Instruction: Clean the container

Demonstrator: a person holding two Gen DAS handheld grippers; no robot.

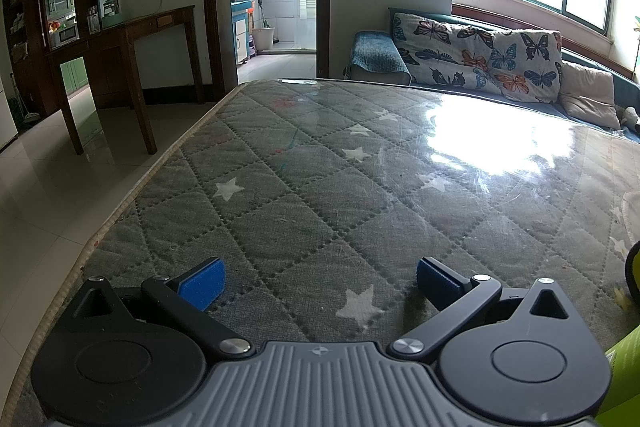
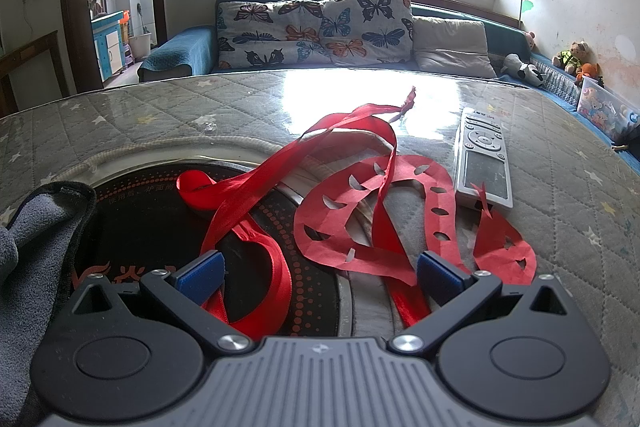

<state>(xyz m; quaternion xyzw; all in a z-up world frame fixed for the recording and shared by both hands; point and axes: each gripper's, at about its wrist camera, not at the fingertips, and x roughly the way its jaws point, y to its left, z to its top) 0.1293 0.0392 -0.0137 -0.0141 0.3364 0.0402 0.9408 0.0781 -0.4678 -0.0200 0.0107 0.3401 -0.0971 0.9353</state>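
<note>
In the right wrist view a round black cooktop point(image 2: 152, 219) with a metal rim is set into the quilted table point(image 2: 560, 187). A red ribbon point(image 2: 256, 187) lies looped across it, and a red paper cut-out point(image 2: 432, 195) lies beside it on the table. A grey cloth point(image 2: 36, 239) lies at the left. My right gripper point(image 2: 320, 277) is open just above the ribbon's near loops, holding nothing. My left gripper point(image 1: 320, 281) is open over bare quilted table point(image 1: 320, 167). A yellow-green object point(image 1: 628, 339) shows at the left wrist view's right edge, cut off.
A grey remote control point(image 2: 482, 159) lies right of the paper cut-out. A sofa with butterfly cushions point(image 2: 316, 27) stands behind the table. The table's left edge point(image 1: 132, 195) drops to a tiled floor, with a dark wooden side table point(image 1: 132, 39) beyond.
</note>
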